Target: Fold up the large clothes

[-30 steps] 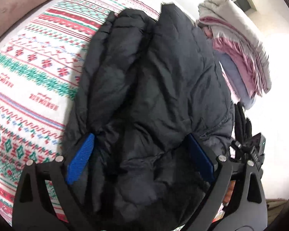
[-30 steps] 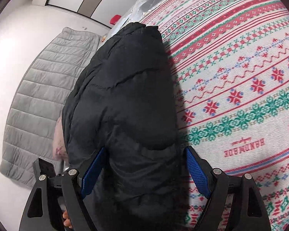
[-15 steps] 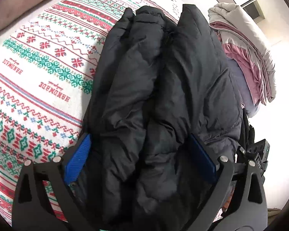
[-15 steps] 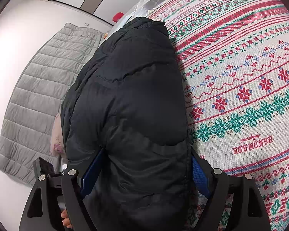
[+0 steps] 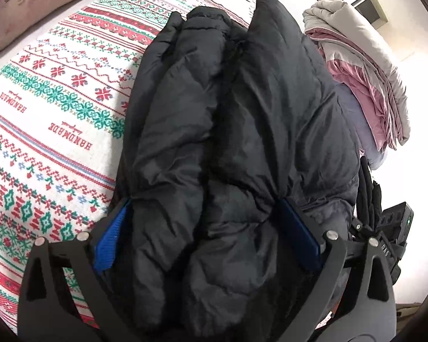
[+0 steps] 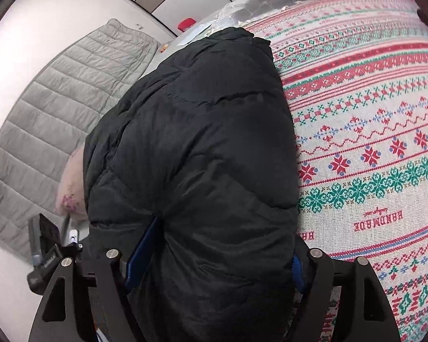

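Jacket [image 5: 236,148], black and puffy, lies bundled lengthwise on the patterned blanket [image 5: 51,119] that covers the bed, filling the middle of both wrist views. The left gripper [image 5: 208,236] is tipped steeply down over the near end of it, its blue pads [image 5: 111,236] set wide and pressing into the padding on either side, so a thick wad of jacket bulges up between them. The right gripper [image 6: 214,256] also points downward at the near end of the jacket [image 6: 191,148] from the opposite side; its jaws are closing, with a fat fold of jacket between them and the fabric puckered at the left pad [image 6: 142,253], while the right pad is almost hidden under the bulge. Past the jacket in the left view sits a pile of folded pink and grey bedding [image 5: 362,85]. In the right view a grey quilt [image 6: 57,108] lies on the floor beside the bed.
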`<state>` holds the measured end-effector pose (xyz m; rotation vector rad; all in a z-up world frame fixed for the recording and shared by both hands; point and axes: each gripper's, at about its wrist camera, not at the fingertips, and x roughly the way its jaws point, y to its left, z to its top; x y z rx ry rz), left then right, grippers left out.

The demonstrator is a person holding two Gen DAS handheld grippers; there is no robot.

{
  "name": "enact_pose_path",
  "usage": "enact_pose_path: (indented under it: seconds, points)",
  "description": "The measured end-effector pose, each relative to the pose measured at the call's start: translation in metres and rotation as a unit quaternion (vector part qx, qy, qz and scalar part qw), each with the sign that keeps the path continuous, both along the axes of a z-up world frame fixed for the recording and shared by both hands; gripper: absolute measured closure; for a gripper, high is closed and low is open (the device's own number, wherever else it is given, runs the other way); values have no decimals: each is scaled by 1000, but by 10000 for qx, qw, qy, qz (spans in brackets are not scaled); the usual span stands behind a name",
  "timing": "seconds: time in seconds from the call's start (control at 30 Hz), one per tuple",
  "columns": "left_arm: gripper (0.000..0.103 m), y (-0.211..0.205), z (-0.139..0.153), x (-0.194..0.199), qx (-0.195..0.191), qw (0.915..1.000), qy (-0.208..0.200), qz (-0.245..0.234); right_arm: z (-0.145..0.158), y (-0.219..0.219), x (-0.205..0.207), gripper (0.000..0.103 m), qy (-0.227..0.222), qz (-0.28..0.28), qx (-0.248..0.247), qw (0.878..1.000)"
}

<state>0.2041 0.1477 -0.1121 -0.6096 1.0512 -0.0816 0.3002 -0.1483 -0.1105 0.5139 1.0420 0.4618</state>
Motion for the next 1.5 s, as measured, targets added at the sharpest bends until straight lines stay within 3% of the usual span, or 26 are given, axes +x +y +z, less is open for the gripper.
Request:
enact_pose_path:
  seconds: [0.4,0.67,0.83,1.07,1.17,1.23,1.3,1.5]
  points:
    - [1,-5,-5,8,57,10000,-40,26,2,9,-3,28,-120,38,-330,9994]
    - [18,-8,-1,3,138,9996,-192,121,7,19,-6,33,-256,84,-521,9983]
    - [17,-2,-6,5,-37,9997,-150,208,11,20,-9,43,-400,143,-612,9972]
    - [13,-2,-7,8,-89,9995,-172,238,9,21,-10,44,-313,130,-574,9978]
    - [32,-9,-1,4,109,9991,-291,274,13,24,-12,49,-407,130,-657,9969]
    - [53,-13,6,-1,198,9985,-424,294,20,25,-17,59,-563,121,-750,9955]
    - [62,-12,9,-4,150,9982,-485,325,29,28,-22,64,-744,138,-850,9935]
    - [69,-9,10,-8,125,9980,-534,311,40,32,-32,70,-1007,165,-984,9899]
